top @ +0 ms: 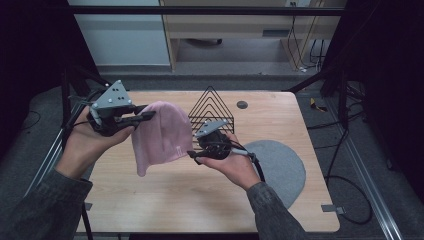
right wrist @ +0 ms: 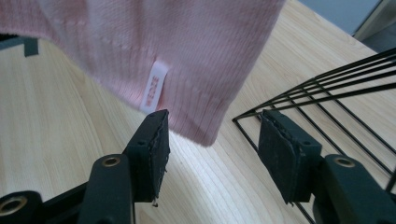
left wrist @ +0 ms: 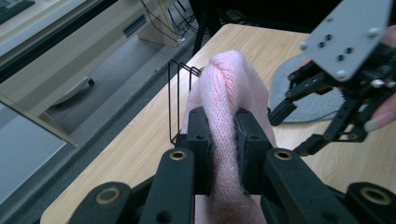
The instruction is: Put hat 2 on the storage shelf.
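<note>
My left gripper [top: 142,116] is pinching the pink hat [top: 162,134] by its bunched top, the knit squeezed tight between the pads [left wrist: 200,140]; the hat hangs from that grip above the wooden table [top: 165,195], its ribbed hem lowest. My right gripper [top: 194,156] sits just beside the hem's lower corner with its jaws spread wide — nothing between them; in the right gripper view the hem and its small white label [right wrist: 154,87] hang just above the left pad [right wrist: 159,140]. The black wire rack [top: 211,107] stands just behind the hat; a grey round mat [top: 282,167] lies on the table near my right hand [top: 240,167].
</note>
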`<state>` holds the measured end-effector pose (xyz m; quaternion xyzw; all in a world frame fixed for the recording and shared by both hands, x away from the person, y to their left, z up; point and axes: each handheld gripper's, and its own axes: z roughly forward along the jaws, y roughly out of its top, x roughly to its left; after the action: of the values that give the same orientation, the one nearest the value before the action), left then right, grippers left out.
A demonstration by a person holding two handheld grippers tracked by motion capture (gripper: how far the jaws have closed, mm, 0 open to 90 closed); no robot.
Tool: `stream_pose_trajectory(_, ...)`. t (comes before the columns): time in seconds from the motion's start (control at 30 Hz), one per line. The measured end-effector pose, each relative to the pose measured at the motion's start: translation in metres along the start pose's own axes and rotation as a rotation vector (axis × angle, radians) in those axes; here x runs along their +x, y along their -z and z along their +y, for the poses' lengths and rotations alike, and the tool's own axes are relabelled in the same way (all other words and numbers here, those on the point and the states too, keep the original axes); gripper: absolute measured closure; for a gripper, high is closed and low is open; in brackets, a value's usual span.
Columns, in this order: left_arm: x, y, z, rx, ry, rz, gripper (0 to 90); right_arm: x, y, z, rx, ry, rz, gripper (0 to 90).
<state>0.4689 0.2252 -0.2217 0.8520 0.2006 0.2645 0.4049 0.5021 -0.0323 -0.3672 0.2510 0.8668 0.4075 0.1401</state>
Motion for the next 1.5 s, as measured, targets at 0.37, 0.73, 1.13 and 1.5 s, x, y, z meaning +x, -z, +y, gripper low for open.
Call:
stream_pose_trajectory(0.37, 0.006, -0.005, 0.005, -0.029, 0.010, -0.013, 78.6, -0.006, -0.003, 0.005, -0.018, 0.017, 0.066, 68.9)
stream_pose_trajectory(0.73, 0.027, -0.011, 0.021, -0.097, 0.041, -0.015, 78.2, -0.021, 0.032, 0.019, -0.064, 0.036, 0.044, 83.3)
stream_pose_trajectory(1.13, 0.054, -0.028, 0.046, -0.111, 0.060, -0.025, 78.0, -0.048, 0.054, 0.047, -0.050, 0.050, 0.015, 83.7)
stream_pose_trajectory(1.5, 0.068, -0.059, 0.085, -0.106, 0.014, -0.022, 77.8, -0.081, 0.063, 0.064, -0.109, 0.019, -0.011, 83.8)
